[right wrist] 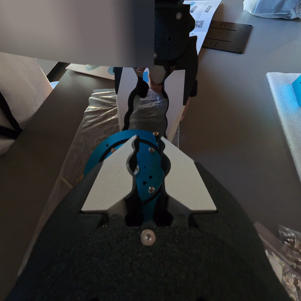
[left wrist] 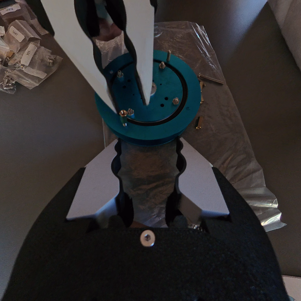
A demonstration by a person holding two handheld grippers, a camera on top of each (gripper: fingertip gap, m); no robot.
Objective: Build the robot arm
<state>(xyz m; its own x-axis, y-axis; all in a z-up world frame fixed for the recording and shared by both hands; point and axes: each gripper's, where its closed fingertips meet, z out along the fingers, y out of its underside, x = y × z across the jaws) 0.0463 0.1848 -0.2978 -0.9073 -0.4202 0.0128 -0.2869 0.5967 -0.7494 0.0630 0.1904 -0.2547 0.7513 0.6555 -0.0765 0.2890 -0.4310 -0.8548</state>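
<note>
A blue round disc with a black curved slot lies on a plastic sheet. Several small brass standoffs stand upright on it. My right gripper is open over the disc, coming from the far side in the left wrist view. A gold-topped standoff stands between its tips, close against one fingertip; it is not clamped. My left gripper is open and empty, its tips at the disc's near rim; whether they touch it I cannot tell. It also shows in the right wrist view.
Clear bags of hardware lie at the far left. Loose screws and brass standoffs lie on the sheet right of the disc. A black plate, a paper sheet, white foam and more bags ring the grey table. About 5 cm separates my left fingertips from my right.
</note>
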